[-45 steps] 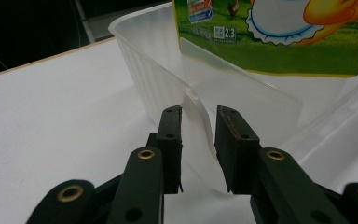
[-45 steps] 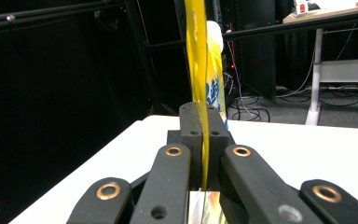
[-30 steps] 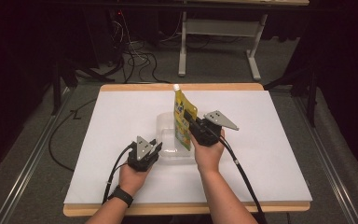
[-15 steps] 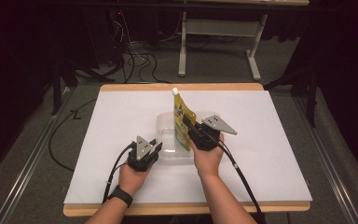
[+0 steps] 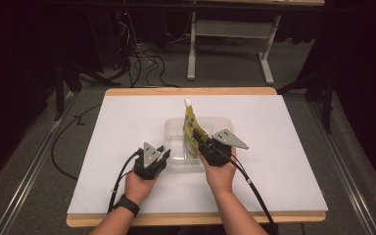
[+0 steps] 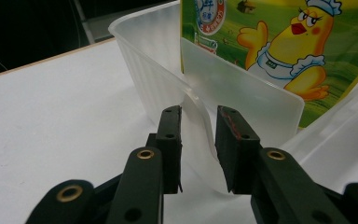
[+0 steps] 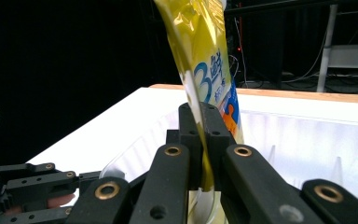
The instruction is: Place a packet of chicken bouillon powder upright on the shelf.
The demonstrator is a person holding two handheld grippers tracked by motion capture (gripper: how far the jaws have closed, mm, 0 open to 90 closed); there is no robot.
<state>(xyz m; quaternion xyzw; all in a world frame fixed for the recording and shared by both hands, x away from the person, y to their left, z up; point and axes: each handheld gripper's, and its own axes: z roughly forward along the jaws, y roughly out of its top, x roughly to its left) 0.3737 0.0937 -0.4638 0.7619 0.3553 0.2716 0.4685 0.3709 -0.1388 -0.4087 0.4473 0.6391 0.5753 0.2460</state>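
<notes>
Right tool (image 5: 199, 140) clamped on glossy yellow pouch (image 5: 192, 126), upright in a translucent ribbed plastic tub (image 5: 175, 134). Left tool (image 6: 198, 135) apart, straddling the tub's rim.

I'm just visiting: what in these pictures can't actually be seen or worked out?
- Yellow pouch: its bottom, high view, hidden behind the right gripper.
- Pouch printing: high view, too small to read.
- Clear plastic container: its floor, left gripper view, hidden behind its own wall.
- Left gripper: whether its pads touch the container's rim, unclear.
</notes>
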